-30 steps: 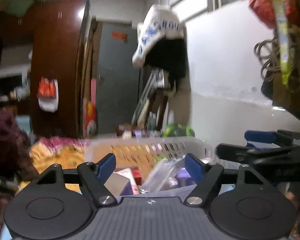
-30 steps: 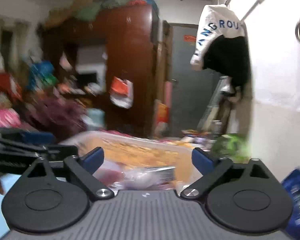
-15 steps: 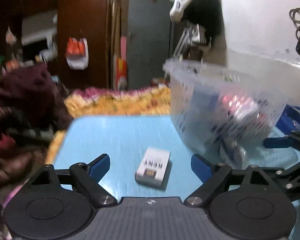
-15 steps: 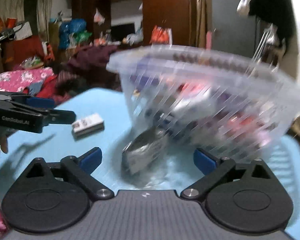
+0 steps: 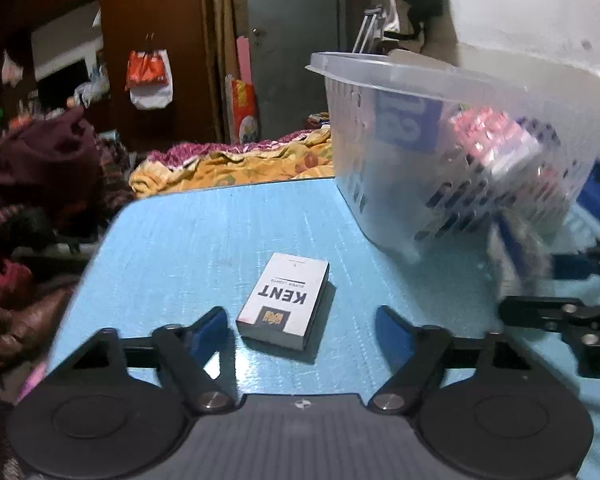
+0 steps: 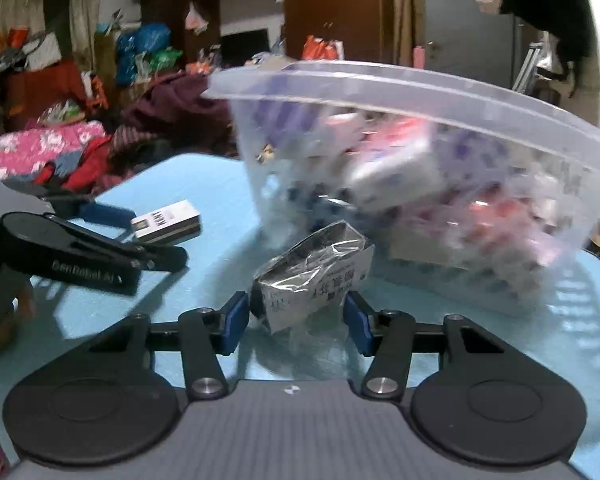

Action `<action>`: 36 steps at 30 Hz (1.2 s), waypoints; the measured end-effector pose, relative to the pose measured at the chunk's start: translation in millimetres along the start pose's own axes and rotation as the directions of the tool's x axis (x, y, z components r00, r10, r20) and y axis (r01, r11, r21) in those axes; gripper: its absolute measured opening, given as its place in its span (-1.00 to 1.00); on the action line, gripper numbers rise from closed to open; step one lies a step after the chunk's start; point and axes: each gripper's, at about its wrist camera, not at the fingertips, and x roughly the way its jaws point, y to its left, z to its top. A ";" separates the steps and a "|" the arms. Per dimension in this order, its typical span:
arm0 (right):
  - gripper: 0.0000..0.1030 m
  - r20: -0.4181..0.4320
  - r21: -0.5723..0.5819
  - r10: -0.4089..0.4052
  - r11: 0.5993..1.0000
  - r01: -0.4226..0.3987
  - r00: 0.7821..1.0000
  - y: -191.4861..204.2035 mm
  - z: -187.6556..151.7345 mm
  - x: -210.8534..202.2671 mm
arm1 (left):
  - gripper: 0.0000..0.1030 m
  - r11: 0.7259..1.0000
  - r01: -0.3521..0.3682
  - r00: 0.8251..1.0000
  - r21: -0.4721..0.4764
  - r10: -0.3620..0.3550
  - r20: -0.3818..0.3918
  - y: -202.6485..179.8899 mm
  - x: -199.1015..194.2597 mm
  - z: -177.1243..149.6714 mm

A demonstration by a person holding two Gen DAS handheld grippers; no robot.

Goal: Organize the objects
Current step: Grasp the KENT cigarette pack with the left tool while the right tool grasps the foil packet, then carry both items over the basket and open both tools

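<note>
A white KENT cigarette pack (image 5: 286,300) lies flat on the blue table (image 5: 220,232), just ahead of my open left gripper (image 5: 302,332), between its fingers' line. It also shows in the right wrist view (image 6: 167,222). A plastic-wrapped packet (image 6: 312,276) lies on the table in front of a clear perforated basket (image 6: 420,152) full of packs. My right gripper (image 6: 296,320) has closed in on the packet's near end, both pads at its sides. The basket (image 5: 460,152) stands at the right in the left wrist view.
The left gripper (image 6: 96,256) appears at the left of the right wrist view; the right gripper (image 5: 572,312) appears at the right of the left wrist view. Bedding and clothes (image 5: 240,160) lie beyond the table's far edge. A white wall (image 5: 520,12) stands behind the basket.
Both grippers have dropped from above the basket to the table. The left now faces the KENT pack. The right gripper's jaws have narrowed around the wrapped packet.
</note>
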 end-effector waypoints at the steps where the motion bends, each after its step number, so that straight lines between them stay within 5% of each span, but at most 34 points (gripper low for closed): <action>1: 0.06 0.009 0.013 -0.001 1.000 0.001 1.000 -4.9 -1.4 -4.2 | 0.11 1.000 -0.021 1.000 0.004 0.021 0.010 -0.8 -0.6 0.6; 4: 0.06 0.036 0.017 -0.012 1.000 0.011 0.999 -13.9 -5.7 -16.1 | -0.18 1.000 -0.002 1.000 0.008 0.002 0.025 -4.3 -3.1 -0.5; 13: 0.05 0.105 0.111 -0.017 0.994 0.005 0.994 -43.6 -21.2 -37.0 | -0.18 0.990 0.106 0.983 0.093 -0.119 0.142 -49.9 -39.9 -17.8; 24: 0.03 0.292 0.080 0.038 0.995 -0.064 0.956 -34.9 -28.0 -72.0 | -0.18 0.983 0.184 0.932 0.011 -0.178 0.315 -52.2 -72.8 -36.7; 28: 0.02 0.419 0.044 0.018 0.998 -0.040 0.908 -26.1 -8.5 -105.1 | -0.18 0.969 0.248 0.874 0.008 -0.228 0.429 -46.4 -103.6 -11.8; 31: 0.02 0.482 0.007 -0.030 1.000 0.030 0.876 -23.3 21.6 -122.3 | -0.18 0.960 0.279 0.848 0.005 -0.249 0.469 -47.5 -114.8 25.3; 36: 0.02 0.502 -0.031 -0.074 0.994 0.103 0.862 -31.1 66.9 -119.0 | -0.18 0.968 0.249 0.864 0.027 -0.234 0.446 -66.6 -104.6 74.6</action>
